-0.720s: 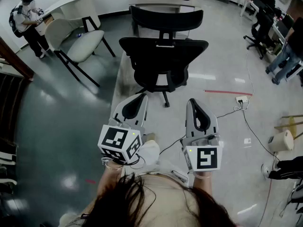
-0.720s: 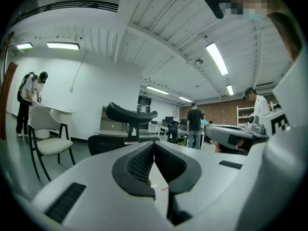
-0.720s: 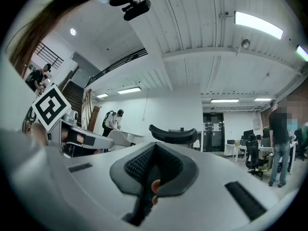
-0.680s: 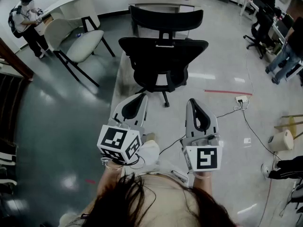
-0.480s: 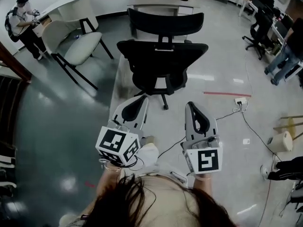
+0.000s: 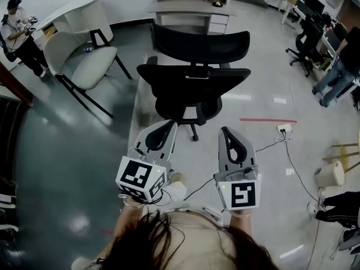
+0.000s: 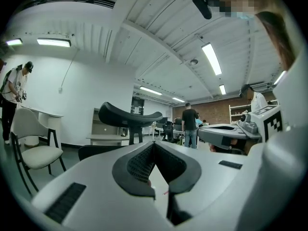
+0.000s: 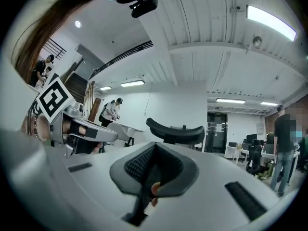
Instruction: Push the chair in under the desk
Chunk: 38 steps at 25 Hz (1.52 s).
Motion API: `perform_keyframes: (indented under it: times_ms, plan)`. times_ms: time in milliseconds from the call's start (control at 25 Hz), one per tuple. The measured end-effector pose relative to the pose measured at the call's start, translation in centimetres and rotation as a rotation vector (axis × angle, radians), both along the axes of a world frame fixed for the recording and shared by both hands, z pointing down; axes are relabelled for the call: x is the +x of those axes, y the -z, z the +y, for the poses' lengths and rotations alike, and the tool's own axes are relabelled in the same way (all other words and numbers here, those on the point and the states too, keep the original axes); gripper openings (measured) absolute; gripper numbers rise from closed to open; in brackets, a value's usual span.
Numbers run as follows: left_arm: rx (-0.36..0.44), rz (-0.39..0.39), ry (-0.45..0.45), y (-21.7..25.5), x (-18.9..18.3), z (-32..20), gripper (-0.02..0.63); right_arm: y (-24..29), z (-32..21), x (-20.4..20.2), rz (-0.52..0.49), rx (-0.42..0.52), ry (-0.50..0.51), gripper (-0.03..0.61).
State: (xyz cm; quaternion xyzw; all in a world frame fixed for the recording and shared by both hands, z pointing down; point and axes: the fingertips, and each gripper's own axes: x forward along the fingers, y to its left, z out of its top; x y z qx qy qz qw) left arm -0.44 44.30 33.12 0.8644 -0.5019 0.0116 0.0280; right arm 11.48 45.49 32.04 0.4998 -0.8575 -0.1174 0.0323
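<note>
A black mesh office chair (image 6: pixel 194 79) with a curved headrest (image 6: pixel 198 43) stands with its back to me, in front of a grey desk (image 6: pixel 191 6). Part of the seat is out from under the desk. My left gripper (image 6: pixel 170 125) and right gripper (image 6: pixel 225 131) are side by side just short of the chair's back, touching nothing. Both are shut and empty. In the left gripper view the shut left gripper (image 7: pixel 154 144) points at the headrest (image 7: pixel 129 117). The right gripper view shows the right gripper (image 8: pixel 155 146) shut below the headrest (image 8: pixel 175 129).
A white chair (image 6: pixel 84 58) and a white table (image 6: pixel 76 9) stand to the left, with a person (image 6: pixel 17 24) beside them. A power strip (image 6: pixel 283 128) with cables and a red tape line (image 6: pixel 267 119) lie to the right. Black chairs (image 6: pixel 304 35) stand far right.
The view has moved forward toward the chair, and both grippers are slightly closer to its back. Both stay shut and side by side.
</note>
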Motion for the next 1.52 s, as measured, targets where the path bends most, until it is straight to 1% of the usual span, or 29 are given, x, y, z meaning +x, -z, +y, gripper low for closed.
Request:
perform_keyframes:
  times_ms: [200, 360, 520, 680, 920, 1160, 1520]
  plan:
    - [0.004, -0.032, -0.011, -0.1, -0.8, -2.9, 0.011, -0.1, -3.1, -0.4, 0.013, -0.017, -0.034, 0.020]
    - [0.002, -0.015, -0.015, 0.0, -1.9, -5.2, 0.011, -0.1, -5.6, -0.8, 0.047, -0.019, -0.074, 0.020]
    - [0.002, -0.026, -0.019, -0.3, -2.8, -7.2, 0.011, -0.1, -7.5, -1.0, 0.015, -0.037, -0.091, 0.020]
    - [0.000, -0.035, -0.048, -0.7, -3.3, -8.8, 0.012, -0.1, -9.0, -1.3, -0.003, -0.043, -0.108, 0.021]
    - [-0.009, -0.035, -0.079, -1.0, -3.7, -10.0, 0.012, -0.3, -10.4, -1.9, 0.002, -0.061, -0.131, 0.021]
    - [-0.020, -0.035, -0.080, -1.8, -4.0, -10.6, 0.012, -1.2, -10.8, -2.3, 0.033, -0.083, -0.144, 0.023]
    - [-0.040, -0.066, -0.069, -2.7, -4.6, -11.3, 0.012, -2.3, -12.0, -2.2, 0.057, -0.120, -0.161, 0.025]
